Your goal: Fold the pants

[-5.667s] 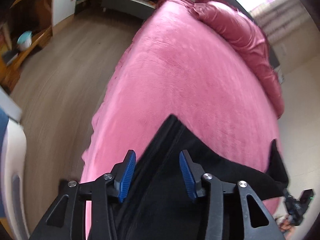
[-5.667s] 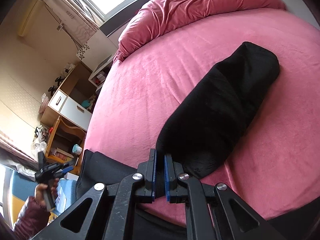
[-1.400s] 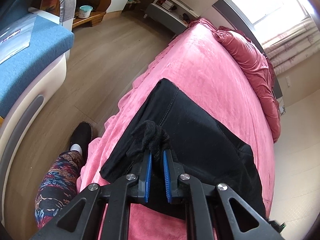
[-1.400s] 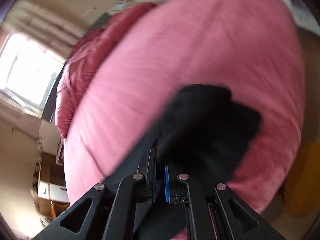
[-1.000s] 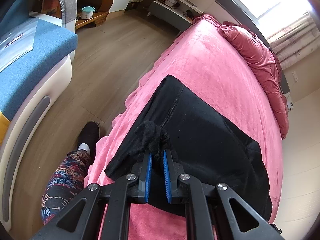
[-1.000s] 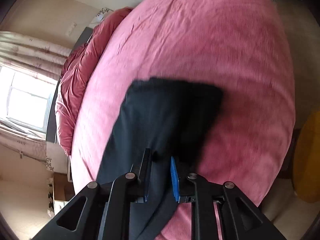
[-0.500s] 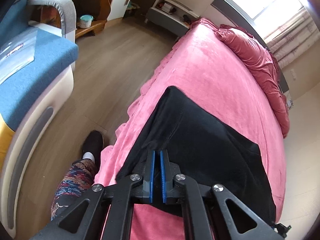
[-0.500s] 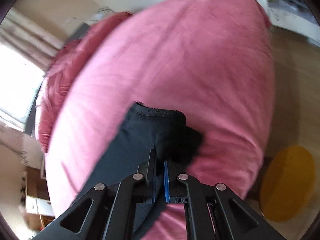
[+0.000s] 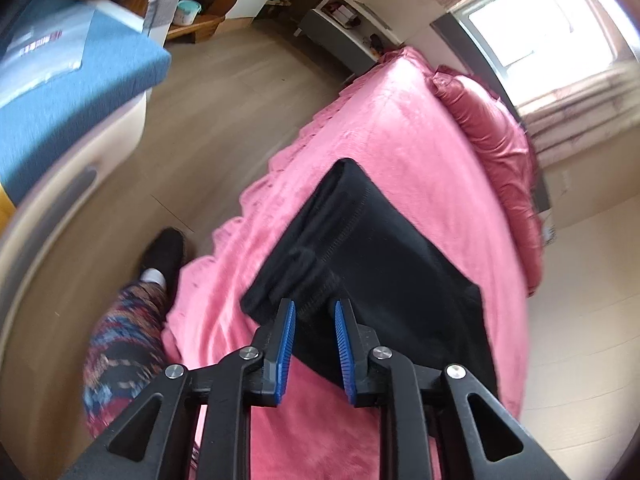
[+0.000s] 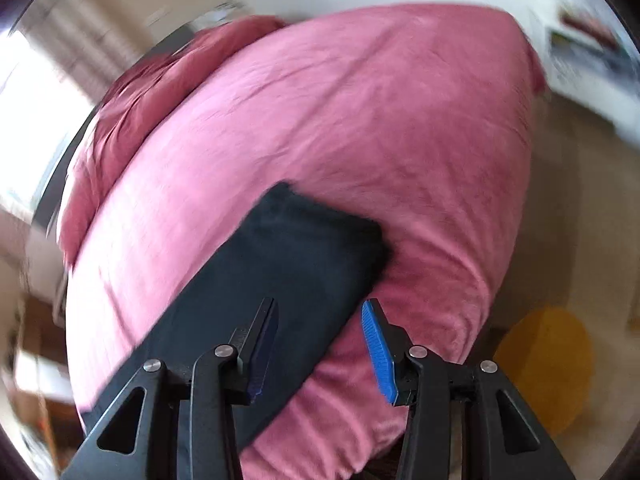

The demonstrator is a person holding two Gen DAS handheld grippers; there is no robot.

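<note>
A: On the pink bed (image 9: 400,132), near its foot edge, the black pants (image 9: 384,248) lie folded flat. Release step. Left gripper (image 9: 315,344) has just been opening, its fingers narrowly apart, pads off the cloth, bunched end just ahead of the tips.

B: Right gripper (image 10: 320,344)?

A: Also just been opening, gapped wider, nothing gripped; pants corner lies under the left finger, bed under the other. Next likely calls for a regrip on one end to fold again.

B: View differences?

A: Left wrist shows a patterned leg (image 9: 124,344) and blue chair (image 9: 76,92); right wrist, blurred, shows the yellow stool (image 10: 548,364).
</note>
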